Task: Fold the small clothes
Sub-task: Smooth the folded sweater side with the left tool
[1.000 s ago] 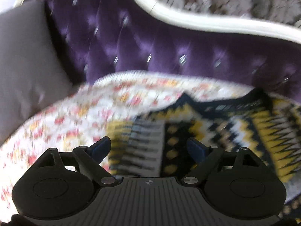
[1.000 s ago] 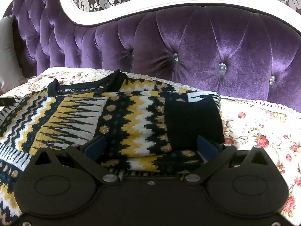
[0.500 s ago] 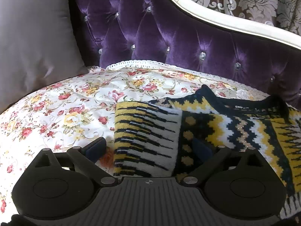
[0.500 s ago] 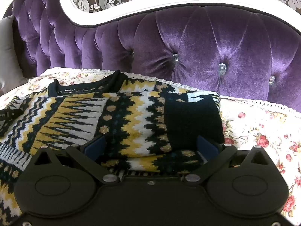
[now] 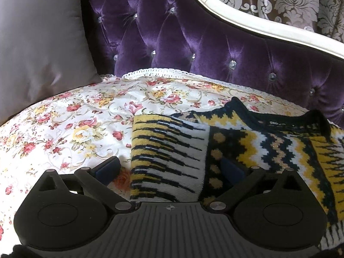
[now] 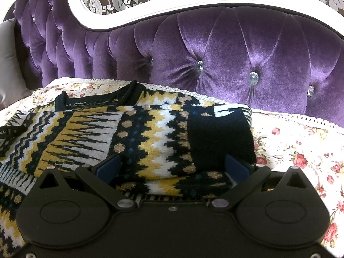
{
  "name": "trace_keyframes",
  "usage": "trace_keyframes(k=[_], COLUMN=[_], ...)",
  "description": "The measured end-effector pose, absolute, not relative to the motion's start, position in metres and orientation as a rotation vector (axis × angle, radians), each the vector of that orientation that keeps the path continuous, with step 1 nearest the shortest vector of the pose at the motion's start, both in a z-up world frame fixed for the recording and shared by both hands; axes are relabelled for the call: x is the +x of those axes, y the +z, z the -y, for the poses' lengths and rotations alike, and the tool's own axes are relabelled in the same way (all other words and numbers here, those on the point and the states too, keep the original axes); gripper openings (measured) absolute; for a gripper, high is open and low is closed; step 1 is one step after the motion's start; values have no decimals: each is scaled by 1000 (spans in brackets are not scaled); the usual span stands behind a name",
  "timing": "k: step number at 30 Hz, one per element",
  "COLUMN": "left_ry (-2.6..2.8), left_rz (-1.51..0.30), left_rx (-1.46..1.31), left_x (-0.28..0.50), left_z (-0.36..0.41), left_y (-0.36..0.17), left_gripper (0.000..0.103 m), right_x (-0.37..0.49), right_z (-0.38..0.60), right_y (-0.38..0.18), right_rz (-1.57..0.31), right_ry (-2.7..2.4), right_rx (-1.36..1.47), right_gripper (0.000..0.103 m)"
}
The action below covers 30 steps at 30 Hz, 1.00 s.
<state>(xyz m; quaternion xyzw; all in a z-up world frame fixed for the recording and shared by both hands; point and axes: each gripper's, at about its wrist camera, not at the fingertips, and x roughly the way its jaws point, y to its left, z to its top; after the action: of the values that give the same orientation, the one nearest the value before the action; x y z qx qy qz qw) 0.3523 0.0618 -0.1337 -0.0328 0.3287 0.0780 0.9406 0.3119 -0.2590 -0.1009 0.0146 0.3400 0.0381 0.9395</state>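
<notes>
A black, yellow and white zigzag-knit sweater (image 5: 247,142) (image 6: 150,133) lies on the floral sofa cover, with both sleeves folded in over the body. My left gripper (image 5: 169,167) is open just above the folded left sleeve. Its blue pads stand wide apart and grip nothing. My right gripper (image 6: 172,167) is open too, low over the folded right sleeve with the black cuff (image 6: 219,135). The knit passes between its pads, but they do not press on it.
The sweater rests on a white floral cover (image 5: 75,129) (image 6: 301,150) over a purple tufted sofa back (image 5: 193,36) (image 6: 215,53) with a white trim. A grey cushion (image 5: 40,43) leans at the left end. A black strap end (image 6: 10,132) shows at the right wrist view's left edge.
The left gripper opened wider and rolled a little; its view went from blurred to sharp, now over the sleeve's left edge. The right gripper kept still.
</notes>
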Motion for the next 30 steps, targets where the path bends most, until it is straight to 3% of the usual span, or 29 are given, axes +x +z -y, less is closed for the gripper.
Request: trace_keyframes(k=[9, 13, 30], left_ry=[127, 90, 81], left_rz=[-688, -726, -691], left_rx=[-123, -124, -111], left_x=[355, 347, 154], left_z=[-70, -79, -99], left_y=[-131, -117, -67], left_gripper=[102, 90, 87], right_x=[312, 311, 304], right_z=[259, 261, 254], right_y=[-101, -100, -83], right_rz=[-694, -691, -768], right_ry=[78, 83, 77], right_rx=[34, 51, 28], right_gripper=[103, 103, 103])
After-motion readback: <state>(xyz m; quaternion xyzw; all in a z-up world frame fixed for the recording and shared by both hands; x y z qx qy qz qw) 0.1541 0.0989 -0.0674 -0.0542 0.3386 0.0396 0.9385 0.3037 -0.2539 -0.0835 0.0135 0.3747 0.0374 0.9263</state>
